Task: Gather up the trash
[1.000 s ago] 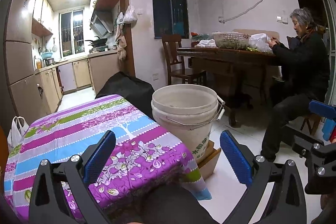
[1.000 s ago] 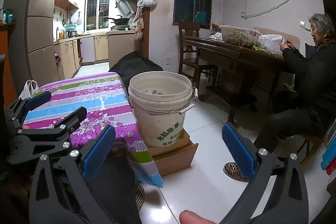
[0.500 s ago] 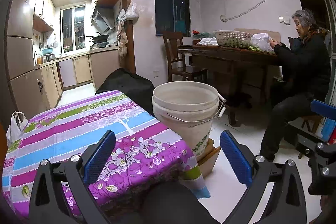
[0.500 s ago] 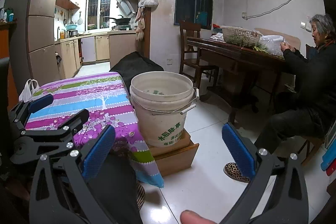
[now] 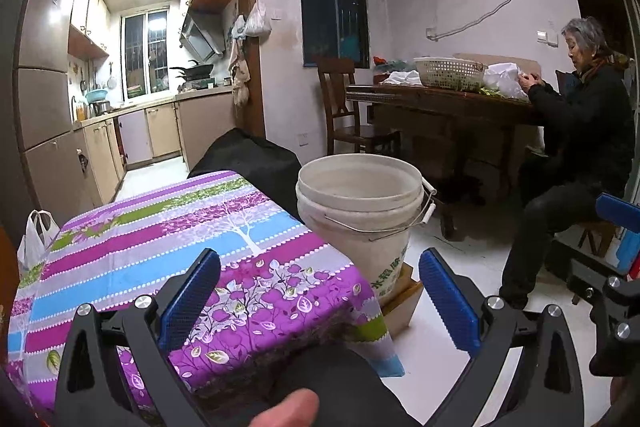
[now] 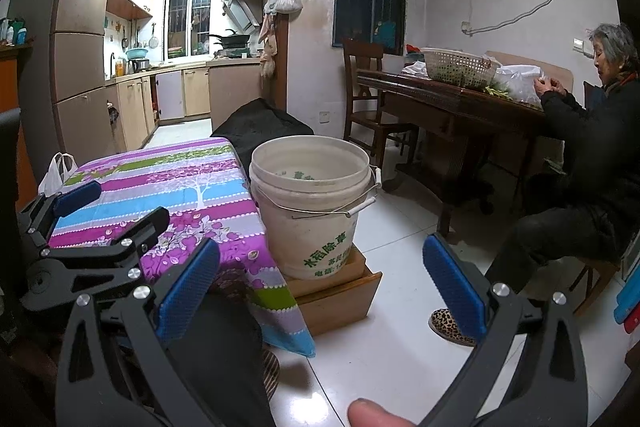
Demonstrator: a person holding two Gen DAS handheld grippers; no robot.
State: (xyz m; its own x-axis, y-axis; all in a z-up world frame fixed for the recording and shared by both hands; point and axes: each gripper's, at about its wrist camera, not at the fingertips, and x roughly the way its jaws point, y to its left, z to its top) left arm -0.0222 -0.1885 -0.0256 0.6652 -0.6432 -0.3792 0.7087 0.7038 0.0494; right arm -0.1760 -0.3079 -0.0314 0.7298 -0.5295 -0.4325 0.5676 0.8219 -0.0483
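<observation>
A white plastic bucket with a wire handle and green lettering stands on a low wooden box beside a small table covered by a purple, blue and green flowered cloth. My left gripper is open over the cloth's near right corner, nothing between its blue pads. Open as well, my right gripper hangs in front of the bucket and box with nothing in it. The left gripper also shows at the left of the right wrist view. I see no trash on the cloth.
A person in dark clothes sits at a dark wooden table with a woven basket at the right. A wooden chair stands by the wall. A black covered object lies behind the cloth table. A white bag hangs at the left.
Both views have shifted only slightly; the left gripper has crept a little nearer the bucket. Both grippers stay open and hold nothing.
</observation>
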